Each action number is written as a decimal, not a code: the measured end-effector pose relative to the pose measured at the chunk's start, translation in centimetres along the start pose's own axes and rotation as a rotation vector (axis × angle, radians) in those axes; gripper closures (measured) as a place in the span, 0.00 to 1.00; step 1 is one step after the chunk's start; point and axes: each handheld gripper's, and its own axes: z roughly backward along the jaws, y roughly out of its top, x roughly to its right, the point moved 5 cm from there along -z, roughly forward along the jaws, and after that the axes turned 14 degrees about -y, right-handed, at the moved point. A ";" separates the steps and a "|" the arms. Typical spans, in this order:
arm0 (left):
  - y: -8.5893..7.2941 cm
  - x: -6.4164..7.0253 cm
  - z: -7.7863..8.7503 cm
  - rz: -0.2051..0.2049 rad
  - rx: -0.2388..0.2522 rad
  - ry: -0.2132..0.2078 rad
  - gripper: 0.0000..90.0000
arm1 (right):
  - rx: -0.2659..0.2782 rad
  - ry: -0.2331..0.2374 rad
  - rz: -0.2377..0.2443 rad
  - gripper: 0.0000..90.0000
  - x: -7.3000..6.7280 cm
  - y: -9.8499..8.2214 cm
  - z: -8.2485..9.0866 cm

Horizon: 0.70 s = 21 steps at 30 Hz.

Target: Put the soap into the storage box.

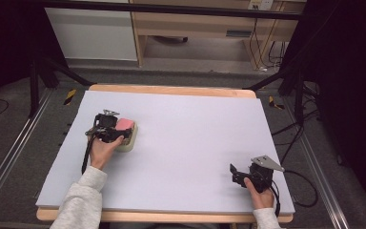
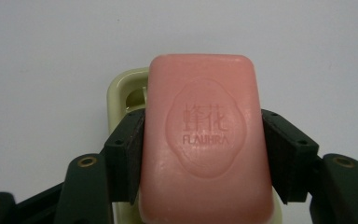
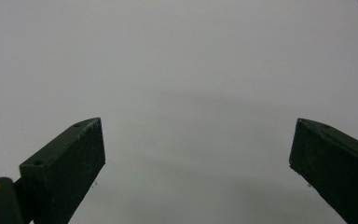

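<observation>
My left gripper [image 2: 203, 154] is clamped on a pink bar of soap [image 2: 205, 140], one jaw pressed against each long side at about the middle of the bar, with its stamped face turned up toward the camera. The soap sits over a pale yellow-green soap dish [image 2: 123, 88] on the left part of the table [image 1: 195, 138]; whether it rests in the dish or hangs just above it I cannot tell. I judge the bar to be solid and fairly light, stiff enough to take a firm squeeze, but smooth and waxy, so it could slide between the pads if I tilt it or loosen up. The flat long sides look like the right place to hold; the rounded corners would let it squirt out. The dish looks like light plastic and may shift if the soap drags on it; apart from the soap I see nothing in it. My right gripper [image 3: 198, 158] hangs with its jaws wide apart over bare table, near the right front corner, holding nothing.
</observation>
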 end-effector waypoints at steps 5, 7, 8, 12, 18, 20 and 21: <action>-0.2 -0.3 -0.1 0.005 -0.006 0.007 0.42 | 0.001 0.000 0.000 0.04 0.0 0.0 0.0; -0.2 -0.4 -0.1 0.008 -0.005 0.010 0.42 | 0.001 0.000 -0.001 0.04 0.0 0.0 0.0; -0.2 -0.4 -0.1 0.009 -0.006 0.011 0.42 | 0.000 0.000 -0.001 0.04 0.0 0.0 0.0; -0.4 -0.5 -0.2 0.012 -0.012 0.010 0.42 | 0.002 -0.001 0.002 0.04 0.0 0.0 0.0; -0.7 -0.5 -0.6 0.011 -0.025 0.014 0.42 | 0.001 -0.001 0.001 0.04 0.0 0.0 0.0; -0.7 -0.5 -0.7 0.012 -0.027 0.014 0.42 | 0.001 -0.001 0.001 0.04 0.0 0.0 0.0; -0.7 -0.5 -0.7 0.012 -0.028 0.015 0.42 | 0.001 -0.001 0.001 0.04 0.0 0.0 0.0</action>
